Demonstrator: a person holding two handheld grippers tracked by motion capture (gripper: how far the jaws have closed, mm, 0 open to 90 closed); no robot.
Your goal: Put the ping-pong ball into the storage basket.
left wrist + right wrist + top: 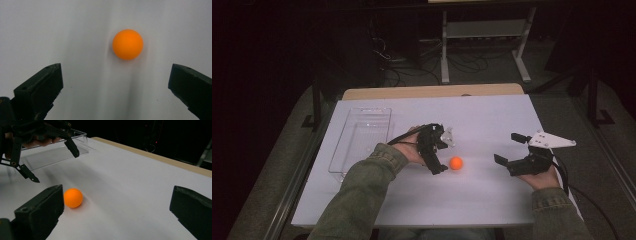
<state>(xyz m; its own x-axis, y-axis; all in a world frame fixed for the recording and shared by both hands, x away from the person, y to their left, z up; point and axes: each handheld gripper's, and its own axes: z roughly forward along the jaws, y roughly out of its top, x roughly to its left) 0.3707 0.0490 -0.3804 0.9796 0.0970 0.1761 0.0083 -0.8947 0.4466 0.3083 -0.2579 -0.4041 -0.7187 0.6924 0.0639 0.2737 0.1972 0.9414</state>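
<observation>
You are working in what looks like a lab or test room set up for recording, not a home. Your table (492, 200) is a plain white board laid over a wooden top, with no cloth or household things on it. Beyond it the room is dark, and loose cables (412, 70) lie tangled on the grey floor around the white metal frame (484, 30) of another bench. Dark stand legs (594, 95) rise at either side of your table. A clear plastic bin (362, 137) sits on the board.
</observation>
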